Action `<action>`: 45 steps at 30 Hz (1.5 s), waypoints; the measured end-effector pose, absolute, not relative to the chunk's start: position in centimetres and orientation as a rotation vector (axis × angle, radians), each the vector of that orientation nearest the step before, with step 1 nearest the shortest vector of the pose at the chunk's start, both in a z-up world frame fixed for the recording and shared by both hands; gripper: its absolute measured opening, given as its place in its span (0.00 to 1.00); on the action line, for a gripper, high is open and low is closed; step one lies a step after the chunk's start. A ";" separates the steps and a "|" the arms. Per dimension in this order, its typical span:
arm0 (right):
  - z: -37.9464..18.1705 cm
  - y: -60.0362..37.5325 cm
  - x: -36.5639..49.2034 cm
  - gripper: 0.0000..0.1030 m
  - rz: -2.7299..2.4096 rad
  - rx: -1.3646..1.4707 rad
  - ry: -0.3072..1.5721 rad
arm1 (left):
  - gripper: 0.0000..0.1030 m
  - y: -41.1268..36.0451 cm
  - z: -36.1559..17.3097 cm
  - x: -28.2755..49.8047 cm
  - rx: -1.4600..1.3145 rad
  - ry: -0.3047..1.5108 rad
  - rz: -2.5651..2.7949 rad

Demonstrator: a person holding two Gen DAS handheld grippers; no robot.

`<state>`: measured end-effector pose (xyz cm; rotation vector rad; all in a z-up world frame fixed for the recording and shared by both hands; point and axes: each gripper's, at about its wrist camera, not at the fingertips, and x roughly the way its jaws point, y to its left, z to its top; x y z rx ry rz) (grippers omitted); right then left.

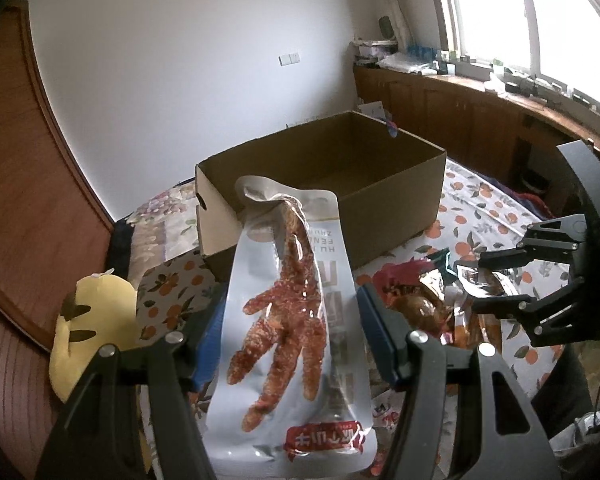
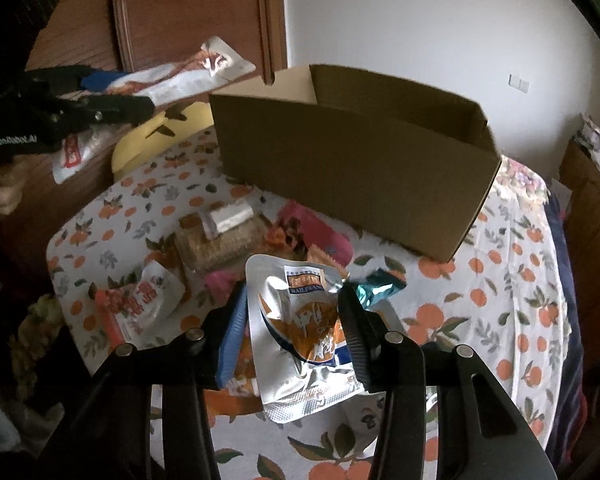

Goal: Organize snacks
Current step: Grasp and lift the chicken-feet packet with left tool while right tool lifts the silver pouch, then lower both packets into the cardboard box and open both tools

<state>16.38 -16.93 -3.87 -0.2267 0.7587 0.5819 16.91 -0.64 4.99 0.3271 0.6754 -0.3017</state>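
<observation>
My left gripper (image 1: 292, 336) is shut on a white pouch (image 1: 288, 312) with a red chicken foot inside, and holds it up in front of the open cardboard box (image 1: 380, 200). In the right wrist view the same pouch (image 2: 188, 70) hangs in the left gripper (image 2: 132, 88) at the upper left. My right gripper (image 2: 294, 332) is shut on a crumpled silver pouch (image 2: 300, 320) with orange and blue print, lifted just above the snack pile. The right gripper (image 1: 478, 282) also shows at the right of the left wrist view. The box (image 2: 352, 152) looks empty as far as I can see.
On the orange-print tablecloth (image 2: 500, 280) lie a cracker pack (image 2: 216, 240), a white and red pouch (image 2: 140, 300), a pink pack (image 2: 320, 232) and a teal wrapper (image 2: 380, 286). A yellow cushion (image 1: 96, 320) sits at the table's left edge. Wooden cabinets stand behind.
</observation>
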 end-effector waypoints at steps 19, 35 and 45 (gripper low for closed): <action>6.3 -16.1 23.0 0.44 0.540 -0.283 0.576 | 0.60 -0.8 7.8 24.8 0.179 0.598 -0.317; 4.2 -13.7 32.7 0.44 0.517 -0.272 0.618 | 0.60 -0.3 4.4 33.7 0.106 0.676 -0.330; 1.5 -13.3 36.3 0.31 0.496 -0.259 0.697 | 0.61 -0.7 1.8 36.4 0.100 0.738 -0.319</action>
